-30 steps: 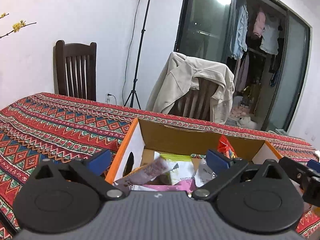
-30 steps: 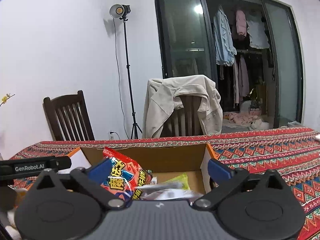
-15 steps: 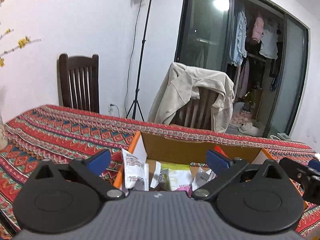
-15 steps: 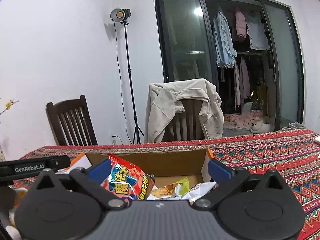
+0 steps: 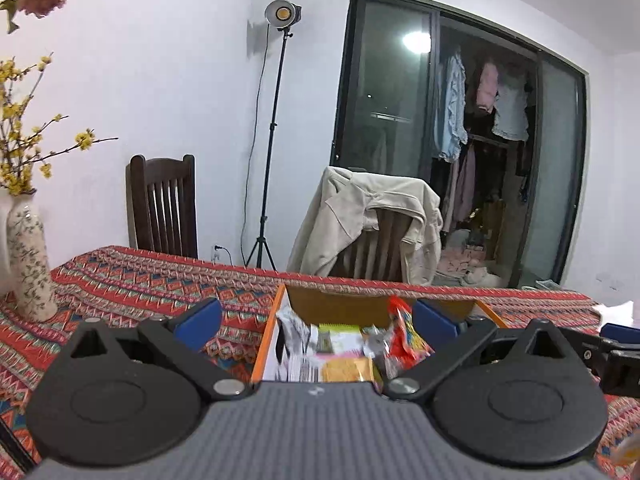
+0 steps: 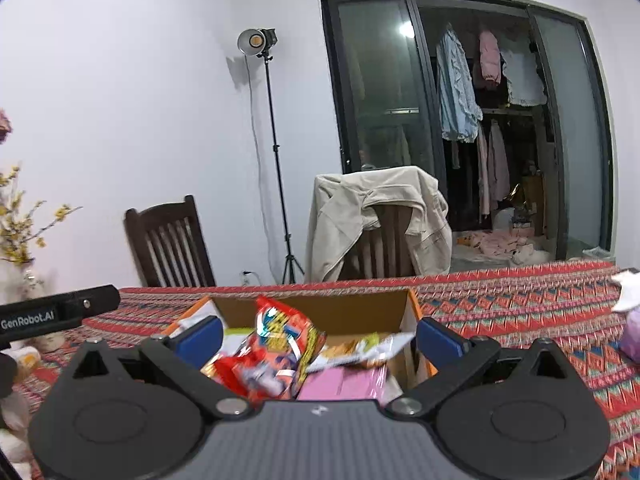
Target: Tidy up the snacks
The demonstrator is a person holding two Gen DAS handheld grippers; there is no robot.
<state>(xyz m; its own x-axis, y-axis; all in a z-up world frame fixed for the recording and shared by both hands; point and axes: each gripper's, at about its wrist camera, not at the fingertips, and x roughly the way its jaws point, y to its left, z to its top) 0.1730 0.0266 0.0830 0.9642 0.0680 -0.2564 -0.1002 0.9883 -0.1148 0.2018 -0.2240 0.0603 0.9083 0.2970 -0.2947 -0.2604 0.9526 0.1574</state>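
Plainly, both grippers hang above an open cardboard box (image 5: 344, 308) of snacks that stands on a desk (image 5: 132, 288) covered with a red patterned cloth.

The left gripper (image 5: 318, 320) has its jaws spread wide, blue pads far apart, with nothing between them. Beyond it, at about 12 o'clock in the left wrist view, the box shows an orange rim and a brown inner wall. Inside lie a black-and-white packet (image 5: 294, 330) at the box's 9 o'clock side, a yellow-green packet (image 5: 340, 334) in the middle, an orange biscuit pack (image 5: 346, 370) nearest the camera, and a red snack bag (image 5: 402, 330) standing up toward 3 o'clock.

The right gripper (image 6: 318, 338) is likewise spread, its jaws holding nothing. In the right wrist view the red snack bag (image 6: 286, 334) leans up out of the box (image 6: 360, 312) at roughly 11 o'clock, blurred, with a pink packet (image 6: 344, 384) lying below it toward 5 o'clock and a pale packet (image 6: 372, 346) just beside.

At 9 o'clock on the desk stands a flowered vase (image 5: 28, 264) with yellow blossoms. Behind the desk are a dark wooden chair (image 5: 164, 208), a light stand (image 5: 276, 128), and a second chair draped with a beige jacket (image 5: 368, 220).
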